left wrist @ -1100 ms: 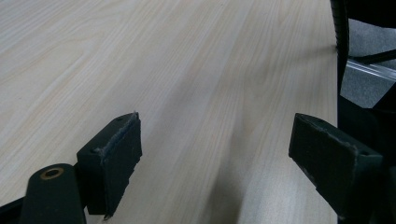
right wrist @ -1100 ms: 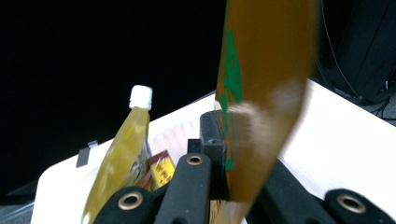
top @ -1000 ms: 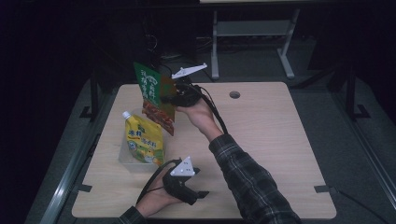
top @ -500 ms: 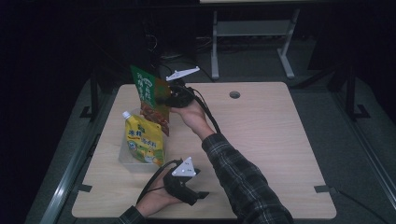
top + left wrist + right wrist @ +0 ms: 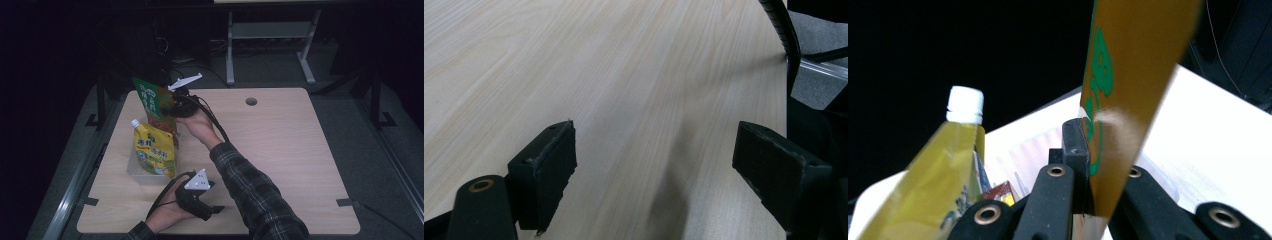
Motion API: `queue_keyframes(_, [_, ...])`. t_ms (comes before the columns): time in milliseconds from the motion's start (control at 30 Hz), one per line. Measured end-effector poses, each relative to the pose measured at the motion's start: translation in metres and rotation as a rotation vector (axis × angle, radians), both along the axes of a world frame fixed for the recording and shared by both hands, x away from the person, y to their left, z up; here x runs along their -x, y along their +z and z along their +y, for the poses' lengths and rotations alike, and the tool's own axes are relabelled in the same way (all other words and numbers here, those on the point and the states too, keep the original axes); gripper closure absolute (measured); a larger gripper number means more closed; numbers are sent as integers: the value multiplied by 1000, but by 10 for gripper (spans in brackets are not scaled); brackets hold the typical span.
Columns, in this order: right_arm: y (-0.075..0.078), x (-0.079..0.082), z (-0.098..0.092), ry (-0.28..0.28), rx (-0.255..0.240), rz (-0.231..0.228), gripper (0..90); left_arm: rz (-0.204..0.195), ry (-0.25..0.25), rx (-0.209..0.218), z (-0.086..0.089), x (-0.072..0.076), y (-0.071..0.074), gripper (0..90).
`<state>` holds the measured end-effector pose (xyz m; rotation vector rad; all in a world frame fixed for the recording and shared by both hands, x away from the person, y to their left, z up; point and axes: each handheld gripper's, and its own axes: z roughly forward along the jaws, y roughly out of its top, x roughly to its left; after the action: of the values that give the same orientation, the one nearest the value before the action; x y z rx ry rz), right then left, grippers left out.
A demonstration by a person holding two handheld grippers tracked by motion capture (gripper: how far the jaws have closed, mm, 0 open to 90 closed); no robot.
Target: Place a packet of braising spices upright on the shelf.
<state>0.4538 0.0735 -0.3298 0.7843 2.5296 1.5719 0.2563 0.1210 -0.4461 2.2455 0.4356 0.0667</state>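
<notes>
Pinching a green pouch (image 5: 1128, 75), the right gripper (image 5: 176, 104) hides its lower edge; left gripper (image 5: 654, 165) rests spread on the table (image 5: 624, 75), beside a yellow spouted pouch (image 5: 154, 150).

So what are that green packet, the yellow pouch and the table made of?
The green packet looks like glossy plastic film or foil: thin, flat, with a sheen in the right gripper view. The yellow pouch seems soft shiny plastic with a hard white cap. The table looks like pale wood or wood-pattern laminate, matte, with visible grain.

Pale matt wood-grain table (image 5: 634, 75), glossy green packet (image 5: 1128, 75), shiny yellow plastic spouted pouch (image 5: 155, 150) with white cap
</notes>
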Motion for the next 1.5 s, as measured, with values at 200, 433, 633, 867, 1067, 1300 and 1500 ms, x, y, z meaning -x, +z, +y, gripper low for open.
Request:
queue_keyframes(200, [-9,1,6,12,22,-5,896,3,2,1,0,0,0,171])
queue_keyframes(433, [-14,5,13,32,52,-19,889,5,0,-1,0,0,-1,171])
queue_keyframes(633, [-13,9,15,34,88,-42,794,4,-2,-6,-1,1,-1,171])
queue_keyframes(867, [-8,12,7,-5,102,-59,493,-1,-3,-7,-1,1,-1,171])
queue_keyframes(1067, [3,22,-24,-42,95,-55,388,6,-3,-5,-1,1,-2,170])
queue_keyframes(1300, [5,35,-62,-58,110,-78,353,10,20,0,2,-3,0,164])
queue_keyframes(1500, [3,52,-98,-85,136,-89,309,7,37,-3,5,-5,0,154])
